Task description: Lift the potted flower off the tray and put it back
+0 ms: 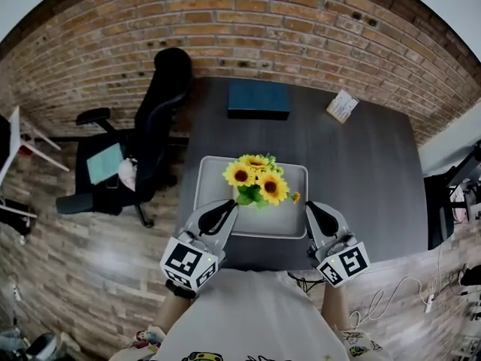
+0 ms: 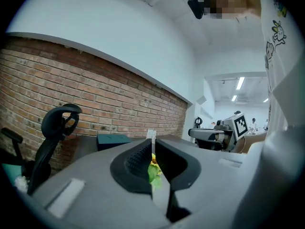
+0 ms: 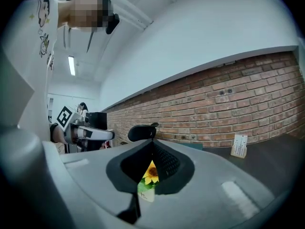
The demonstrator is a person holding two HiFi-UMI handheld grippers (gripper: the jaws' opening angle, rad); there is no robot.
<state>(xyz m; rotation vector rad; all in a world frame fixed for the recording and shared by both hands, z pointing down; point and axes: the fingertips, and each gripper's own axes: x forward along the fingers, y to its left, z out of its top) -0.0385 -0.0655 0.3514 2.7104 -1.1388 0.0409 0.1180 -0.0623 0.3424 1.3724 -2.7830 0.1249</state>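
The potted flower (image 1: pixel 257 179) stands on the tray (image 1: pixel 289 228), mid-bench (image 1: pixel 361 156). The left gripper (image 1: pixel 228 207) and right gripper (image 1: pixel 310 209) are both closed on nothing, positioned at the tray's near corners, apart from the flower.

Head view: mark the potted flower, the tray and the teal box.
potted flower (image 1: pixel 272 188), head view, on the right-hand yellow bloom.
tray (image 1: pixel 287 220), head view, on its bare floor near the front right corner.
teal box (image 1: pixel 259 98), head view, on the middle of its top.
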